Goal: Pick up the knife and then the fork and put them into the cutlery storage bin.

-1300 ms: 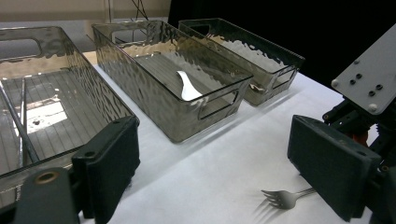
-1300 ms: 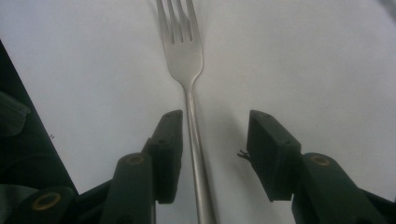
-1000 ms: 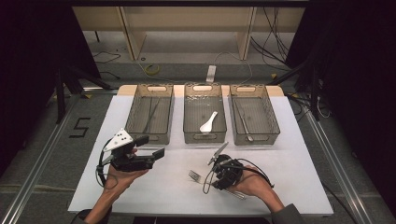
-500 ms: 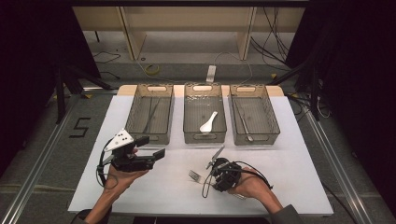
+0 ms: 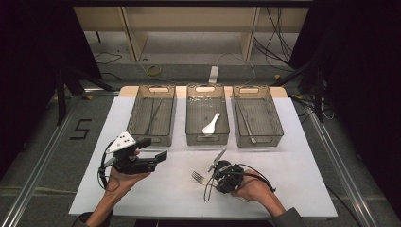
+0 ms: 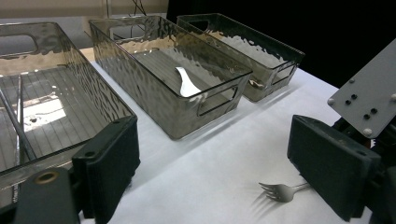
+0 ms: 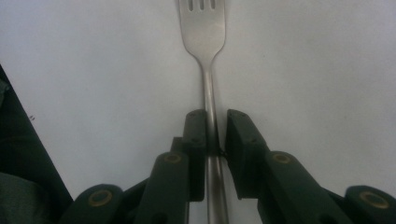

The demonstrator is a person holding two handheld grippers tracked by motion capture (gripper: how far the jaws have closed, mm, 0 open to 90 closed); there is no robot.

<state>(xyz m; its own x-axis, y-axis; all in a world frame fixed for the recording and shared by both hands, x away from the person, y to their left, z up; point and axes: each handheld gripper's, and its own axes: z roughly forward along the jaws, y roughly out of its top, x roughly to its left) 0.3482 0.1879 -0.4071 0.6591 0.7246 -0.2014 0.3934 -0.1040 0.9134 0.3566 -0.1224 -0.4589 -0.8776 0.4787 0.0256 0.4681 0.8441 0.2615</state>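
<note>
While the left gripper [image 5: 158, 150] idles with jaws released, the right gripper [image 7: 215, 128] clamps the fork [image 7: 204, 28] handle (flat on the table [image 5: 156, 189]).

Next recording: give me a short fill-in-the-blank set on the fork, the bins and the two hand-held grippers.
1. The right hand-held gripper has its jaws closed on the handle of the ____.
2. The left hand-held gripper is held above the table with its jaws ____.
3. The white spoon lies in the ____ of the three bins.
4. The fork's tines point ____ from the right hand-held gripper.

Missing words: fork; open; middle; away
</note>
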